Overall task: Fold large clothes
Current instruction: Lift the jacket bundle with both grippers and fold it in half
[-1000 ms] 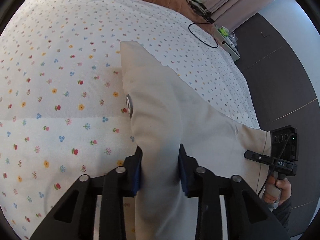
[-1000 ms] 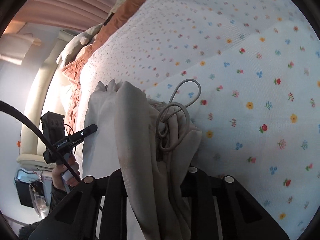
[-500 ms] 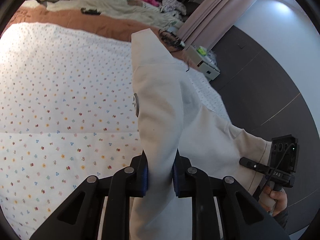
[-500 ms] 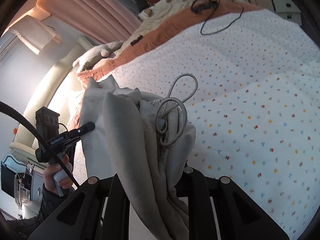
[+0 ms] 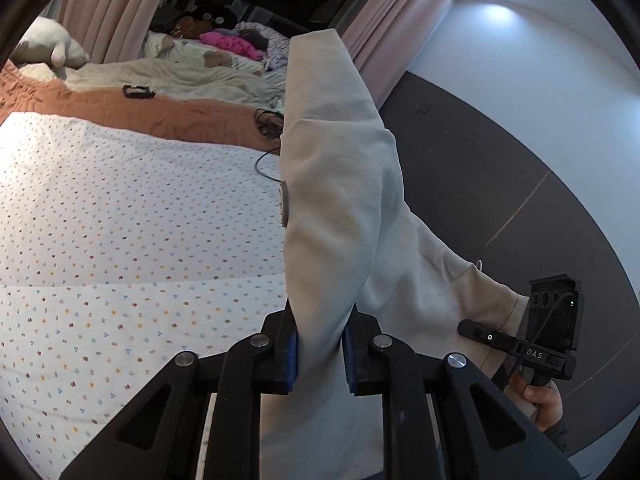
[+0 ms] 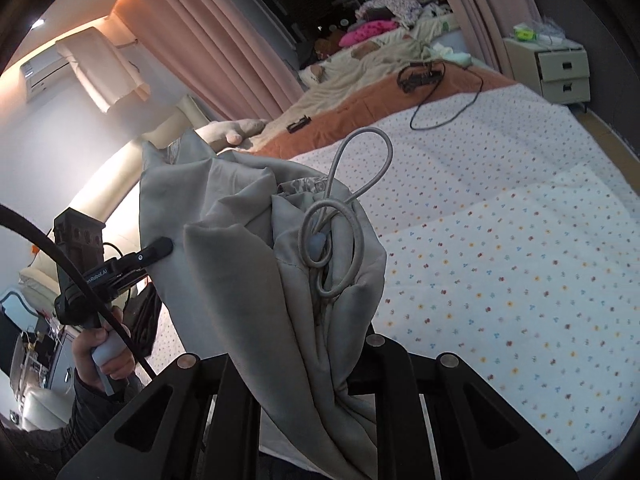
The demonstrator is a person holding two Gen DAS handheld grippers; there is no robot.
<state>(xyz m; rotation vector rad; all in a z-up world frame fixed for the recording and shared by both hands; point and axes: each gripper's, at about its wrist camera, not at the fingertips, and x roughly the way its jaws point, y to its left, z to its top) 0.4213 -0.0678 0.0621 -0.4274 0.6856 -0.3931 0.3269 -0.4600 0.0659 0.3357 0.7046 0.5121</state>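
Cream garment [image 5: 332, 184] held up over the floral bedspread [image 5: 120, 220].
Left gripper [image 5: 319, 354], whose jaws have just been closing, pinches its fold; right gripper [image 6: 316, 364] clamps bunched cloth, drawcord [image 6: 344, 216] looping toward 12 o'clock.

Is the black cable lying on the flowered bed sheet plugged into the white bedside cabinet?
No: the black cable runs from a black device on the orange blanket, apart from the cabinet.

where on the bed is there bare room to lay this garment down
The floral sheet is bare from the gripper fingers up to the brown blanket. Crowded: a black cable loops over the blanket edge onto the sheet's far part, and clothes pile beyond the blanket. The garment hangs from both grippers.
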